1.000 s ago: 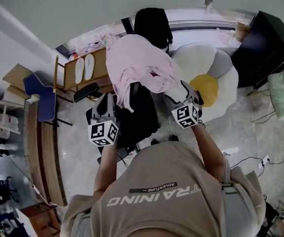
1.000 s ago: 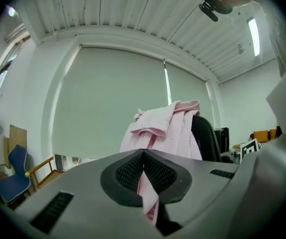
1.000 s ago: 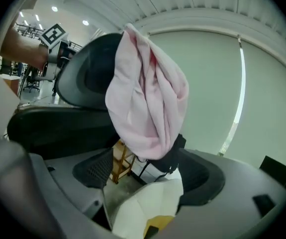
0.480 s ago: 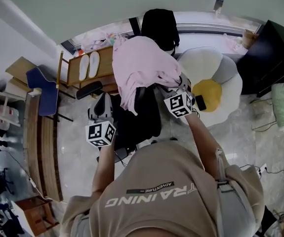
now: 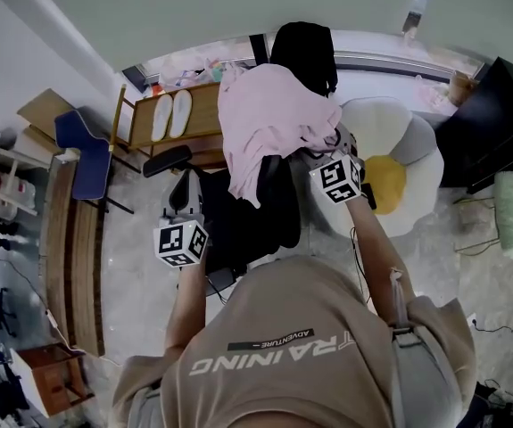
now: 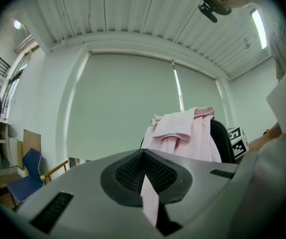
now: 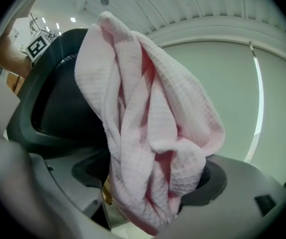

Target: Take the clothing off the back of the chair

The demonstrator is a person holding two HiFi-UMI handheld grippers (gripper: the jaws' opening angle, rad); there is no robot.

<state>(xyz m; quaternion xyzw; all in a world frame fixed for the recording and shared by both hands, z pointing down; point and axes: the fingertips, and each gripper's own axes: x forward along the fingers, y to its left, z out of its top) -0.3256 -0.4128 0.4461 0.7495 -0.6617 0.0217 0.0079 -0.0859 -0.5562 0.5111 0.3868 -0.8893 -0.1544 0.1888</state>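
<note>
Clothing (image 5: 274, 119): one pink, waffle-textured garment, draped over the top of the backrest of a black chair (image 5: 258, 221). It hangs down both faces of the backrest. We log it as not yet off the chair.

Right gripper (image 5: 327, 154): at 3 o'clock of the garment, touching it. Its fingers (image 7: 212, 179) are clamped on a bunched fold of the pink cloth, which fills the gap between them.

Left gripper (image 5: 187, 184): at 8 o'clock of the garment, beside the chair and apart from the cloth. Its fingers (image 6: 128, 171) are pressed together at the tips. A thin pink sliver shows in the slit between them, and we cannot tell what it is.

Surroundings, placed from the chair:
- 12 o'clock: black item (image 5: 302, 47) just behind the backrest. We cannot tell whether it is a bag or a seat.
- 3 o'clock: egg-shaped cushion (image 5: 397, 127), white with a yellow centre, on the floor.
- 2 o'clock: black cabinet (image 5: 497, 114), well apart.
- 10 o'clock: wooden bench (image 5: 204, 119) carrying a pair of white slippers (image 5: 171, 114).
- 9 o'clock: blue chair (image 5: 82, 154), near the bench.
- 6 o'clock: person in a tan shirt (image 5: 292, 346), one arm reaching to each gripper.
</note>
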